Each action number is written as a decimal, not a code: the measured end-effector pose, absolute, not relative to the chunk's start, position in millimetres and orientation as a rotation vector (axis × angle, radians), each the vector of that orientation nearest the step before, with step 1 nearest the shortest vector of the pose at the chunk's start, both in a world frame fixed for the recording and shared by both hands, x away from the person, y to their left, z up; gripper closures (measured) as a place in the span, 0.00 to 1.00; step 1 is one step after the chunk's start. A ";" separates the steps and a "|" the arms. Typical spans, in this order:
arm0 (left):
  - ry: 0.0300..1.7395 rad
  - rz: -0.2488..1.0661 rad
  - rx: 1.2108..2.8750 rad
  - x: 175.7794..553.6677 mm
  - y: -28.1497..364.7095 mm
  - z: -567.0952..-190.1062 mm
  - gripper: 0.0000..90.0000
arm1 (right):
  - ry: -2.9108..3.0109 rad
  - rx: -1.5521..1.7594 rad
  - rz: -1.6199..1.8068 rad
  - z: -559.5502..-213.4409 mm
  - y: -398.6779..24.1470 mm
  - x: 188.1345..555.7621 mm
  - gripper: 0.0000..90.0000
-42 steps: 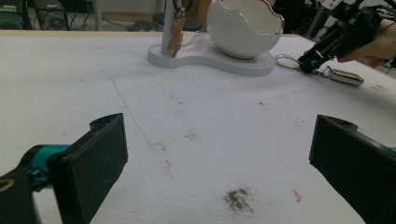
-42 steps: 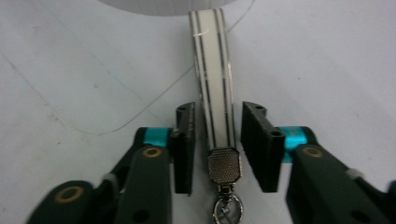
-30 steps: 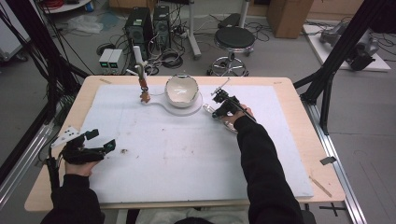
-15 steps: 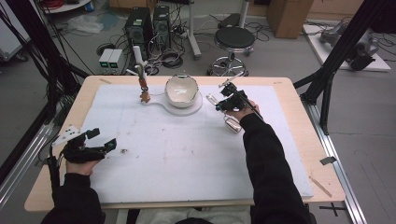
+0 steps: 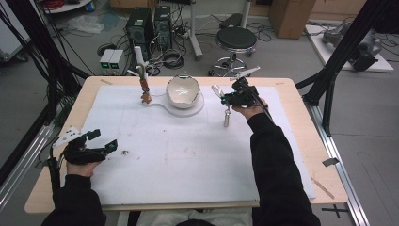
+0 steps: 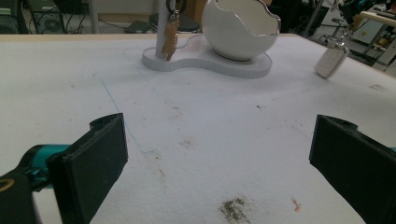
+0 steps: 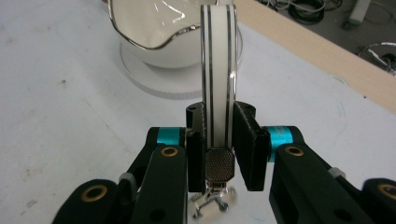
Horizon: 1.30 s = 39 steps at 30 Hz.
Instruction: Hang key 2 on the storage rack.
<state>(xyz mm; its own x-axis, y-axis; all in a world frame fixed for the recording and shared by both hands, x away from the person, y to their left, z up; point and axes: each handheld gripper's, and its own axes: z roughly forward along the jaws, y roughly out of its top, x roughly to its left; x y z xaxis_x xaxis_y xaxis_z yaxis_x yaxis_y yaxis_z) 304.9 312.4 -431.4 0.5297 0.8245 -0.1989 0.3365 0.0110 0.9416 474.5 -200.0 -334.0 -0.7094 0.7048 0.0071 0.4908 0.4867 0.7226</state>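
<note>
The car key fob (image 7: pixel 217 70) is clamped edge-on in the right gripper (image 5: pixel 225 98), lifted off the table at 3 o'clock of the egg-shaped bowl (image 5: pixel 183 90). Pickup appears complete; placement remains. The left gripper (image 5: pixel 104 145) rests spread, empty, well apart.

open black jaws frame a white bowl (image 6: pixel 240 29) on its stand (image 6: pixel 205 63).

A lab or workshop, it seems: the bench (image 5: pixel 301 141) stands on a grey floor among black frame struts (image 5: pixel 346 52), computer towers (image 5: pixel 149 21) with tangled cables (image 5: pixel 171 59), a round stool (image 5: pixel 236 37) and what look like cardboard boxes (image 5: pixel 289 16) at the back.
</note>
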 end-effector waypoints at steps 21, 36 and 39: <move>1.020 0.514 1.592 302.9 311.3 -430.6 0.05 | 2.360 0.909 1.256 -301.3 -199.4 444.3 0.84; 1.021 0.514 1.593 302.7 311.3 -430.5 0.05 | 2.378 0.774 1.340 -280.0 -180.1 422.4 0.84; 1.021 0.515 1.592 302.6 311.3 -430.4 0.05 | 2.378 0.754 1.352 -276.6 -176.0 418.6 0.84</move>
